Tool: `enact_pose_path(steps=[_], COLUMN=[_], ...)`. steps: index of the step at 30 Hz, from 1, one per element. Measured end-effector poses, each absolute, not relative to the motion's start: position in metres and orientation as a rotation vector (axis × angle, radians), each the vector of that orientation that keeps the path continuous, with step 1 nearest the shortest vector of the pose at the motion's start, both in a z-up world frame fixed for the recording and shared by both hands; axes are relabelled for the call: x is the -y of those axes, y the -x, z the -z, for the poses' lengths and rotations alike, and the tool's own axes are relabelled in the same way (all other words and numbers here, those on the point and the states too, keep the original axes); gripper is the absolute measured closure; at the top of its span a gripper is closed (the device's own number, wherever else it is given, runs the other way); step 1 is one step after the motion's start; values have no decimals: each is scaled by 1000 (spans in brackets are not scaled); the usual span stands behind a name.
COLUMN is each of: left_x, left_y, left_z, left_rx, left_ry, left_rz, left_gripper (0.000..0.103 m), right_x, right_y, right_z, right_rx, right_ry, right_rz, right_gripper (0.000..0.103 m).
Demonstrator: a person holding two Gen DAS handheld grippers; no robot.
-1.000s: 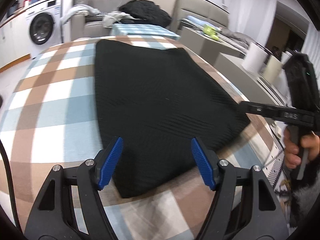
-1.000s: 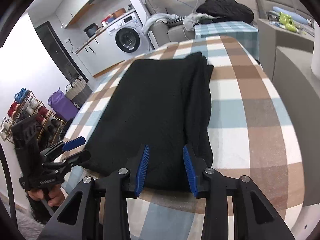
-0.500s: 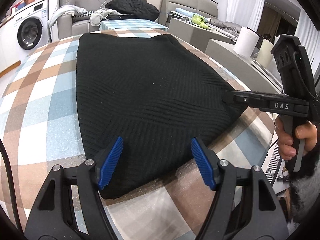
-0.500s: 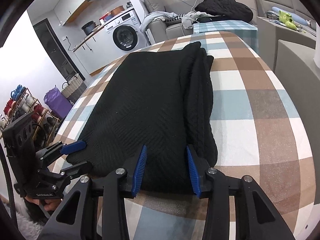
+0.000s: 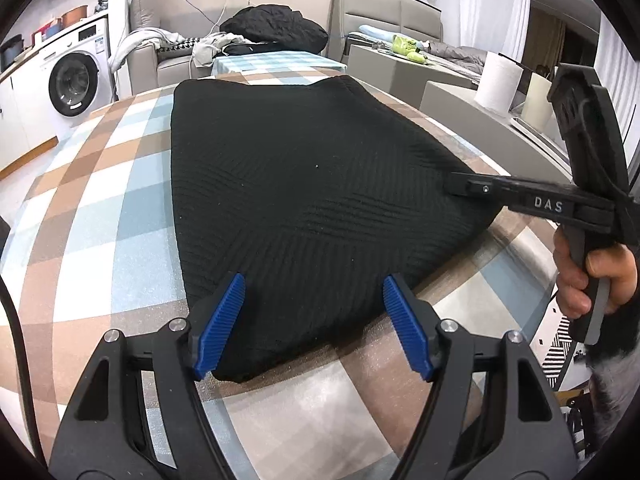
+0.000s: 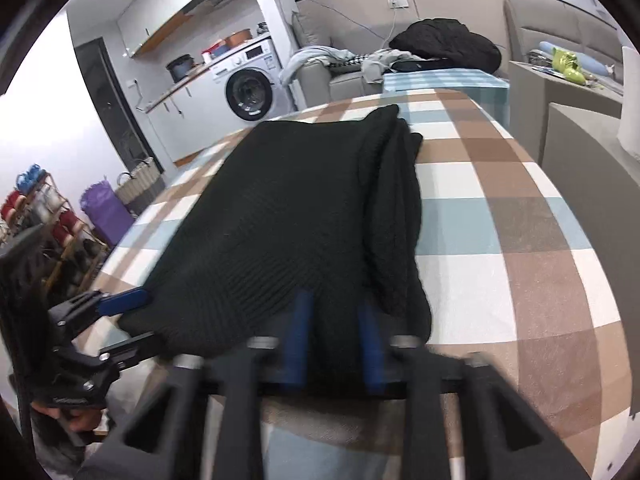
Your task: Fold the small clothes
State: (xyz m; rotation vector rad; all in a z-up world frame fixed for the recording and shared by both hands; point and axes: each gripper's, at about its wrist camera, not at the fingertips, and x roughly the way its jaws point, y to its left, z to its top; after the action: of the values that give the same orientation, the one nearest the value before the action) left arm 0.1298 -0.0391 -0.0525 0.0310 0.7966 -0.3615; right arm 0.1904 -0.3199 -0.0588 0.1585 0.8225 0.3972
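Right gripper closing jaws over near hem of black knit garment; left gripper gaping wide astride near-left corner. We are noting garment lying lengthwise, near to far, on checked tablecloth.

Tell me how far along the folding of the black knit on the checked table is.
Done: the black knit garment lies flat on the checked tablecloth, its right side already doubled over in layers.
In hand: both tools are at its near hem; the right tool is closing on the fabric, the left tool straddles the corner, open.
Left: grip with the left and fold the hem away.
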Motion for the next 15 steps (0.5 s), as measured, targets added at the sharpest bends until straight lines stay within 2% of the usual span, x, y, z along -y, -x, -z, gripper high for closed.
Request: enact_pose_path(steps=[4,6,7,8,10,15], left_x=[31,27,23,20,11,-5], left_y=[-130,-129,-128,-127,-126,-132], left_z=[51,49,47,46,45,48], left_rx=[-804,-806,-800,-796,-791,-812], left_ry=[19,38,51,61,98,146], left_rz=[371,375,370,360,344,272], left_gripper=[33,33,33,33,32,32], right_x=[334,342,347,354,363,364], right_y=[-187,-188,-188,-188,-189,-194], right_z=[48,49,50,50,50,58], right_rx=[-787,-794,-793,-788,-773,-816], right_ry=[-207,-248,-287,-326,-365,-393], right_rz=[-390,-398,-408,-398,-375,-378], right_gripper=[93,89,80,65,52,50])
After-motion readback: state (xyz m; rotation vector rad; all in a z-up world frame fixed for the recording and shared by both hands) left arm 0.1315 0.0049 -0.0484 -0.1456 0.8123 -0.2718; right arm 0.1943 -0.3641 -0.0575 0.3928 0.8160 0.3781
